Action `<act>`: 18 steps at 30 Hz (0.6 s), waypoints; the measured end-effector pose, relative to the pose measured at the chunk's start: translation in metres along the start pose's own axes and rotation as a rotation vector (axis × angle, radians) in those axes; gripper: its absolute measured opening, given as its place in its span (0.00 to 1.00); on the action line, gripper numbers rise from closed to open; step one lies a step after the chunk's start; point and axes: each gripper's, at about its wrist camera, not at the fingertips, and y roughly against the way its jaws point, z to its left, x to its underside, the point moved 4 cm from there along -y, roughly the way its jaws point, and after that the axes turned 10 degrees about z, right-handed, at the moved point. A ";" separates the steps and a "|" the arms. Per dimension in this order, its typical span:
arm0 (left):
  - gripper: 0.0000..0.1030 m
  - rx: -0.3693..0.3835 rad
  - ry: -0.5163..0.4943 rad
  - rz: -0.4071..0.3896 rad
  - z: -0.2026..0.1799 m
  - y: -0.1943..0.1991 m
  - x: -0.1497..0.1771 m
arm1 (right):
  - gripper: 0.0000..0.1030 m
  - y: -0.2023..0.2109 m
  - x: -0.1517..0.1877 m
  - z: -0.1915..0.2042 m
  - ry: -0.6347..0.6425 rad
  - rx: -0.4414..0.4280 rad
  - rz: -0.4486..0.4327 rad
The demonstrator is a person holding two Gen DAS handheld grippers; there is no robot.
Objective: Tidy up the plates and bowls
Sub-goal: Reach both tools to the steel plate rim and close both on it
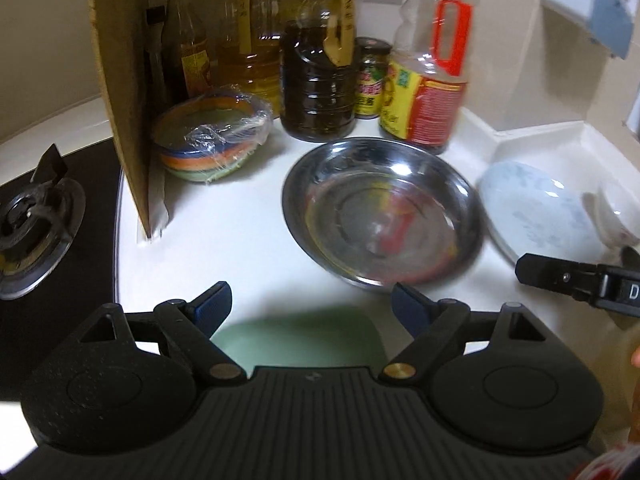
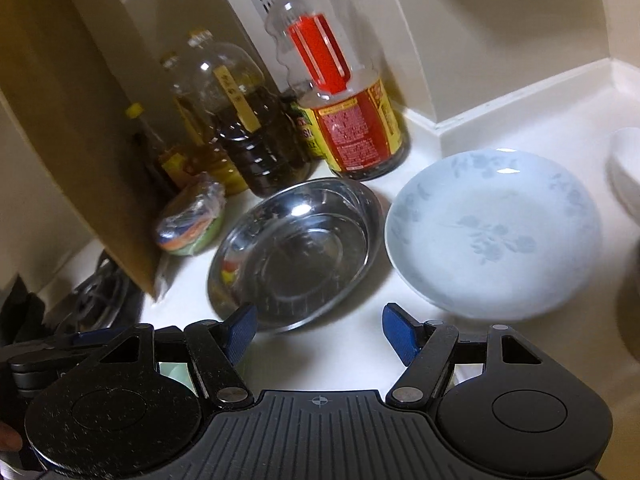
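Black ribbed hand-held gripper (image 1: 311, 305), blue fingertip pads (image 1: 212, 307).

A white countertop (image 2: 352, 352) carries a steel dish (image 2: 294, 254), floral plate (image 2: 494, 232), wrapped bowls (image 1: 212, 140) and bottles (image 1: 316, 80).

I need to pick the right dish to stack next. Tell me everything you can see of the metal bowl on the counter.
The metal bowl is round, shallow and shiny, seemingly stainless steel, with a flat circular base and a thin rolled rim. It looks empty, mirroring the red-labelled bottle behind it. It sits upright on the white counter, just beside the pale floral plate. No gripper touches it.
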 end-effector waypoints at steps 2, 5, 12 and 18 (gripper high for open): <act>0.82 0.008 -0.001 0.015 0.006 -0.013 -0.010 | 0.59 -0.015 -0.007 0.000 -0.013 0.009 0.013; 0.81 0.021 -0.005 0.035 0.012 -0.032 -0.026 | 0.56 -0.035 -0.015 -0.004 -0.051 0.023 0.036; 0.75 0.027 -0.023 0.074 0.016 -0.073 -0.053 | 0.51 -0.070 -0.029 -0.014 -0.104 0.071 0.072; 0.62 0.040 -0.023 0.108 0.017 -0.095 -0.063 | 0.42 -0.088 -0.035 -0.019 -0.126 0.091 0.090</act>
